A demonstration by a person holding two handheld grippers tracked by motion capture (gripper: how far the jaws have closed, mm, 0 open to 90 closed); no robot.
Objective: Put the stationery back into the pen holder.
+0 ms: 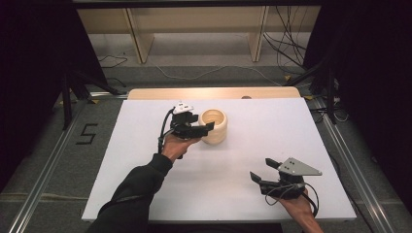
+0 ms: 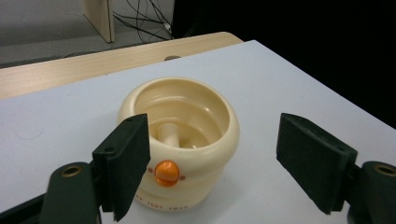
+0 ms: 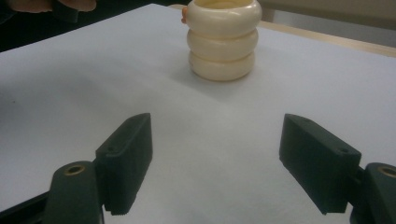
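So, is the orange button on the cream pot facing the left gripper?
Yes, in the left gripper view the orange button sits on the cream pot's near side.

Cream ribbed pot [image 2: 180, 140] with orange knob [image 2: 167, 172], white table [image 1: 252, 160], black tongs [image 2: 224, 163].

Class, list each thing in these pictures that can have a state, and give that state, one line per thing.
cream ribbed pot: upright on the white table, lidless, not gripped.
left gripper: jaws open, beside the pot.
right gripper: jaws open, holding nothing, apart from the pot.
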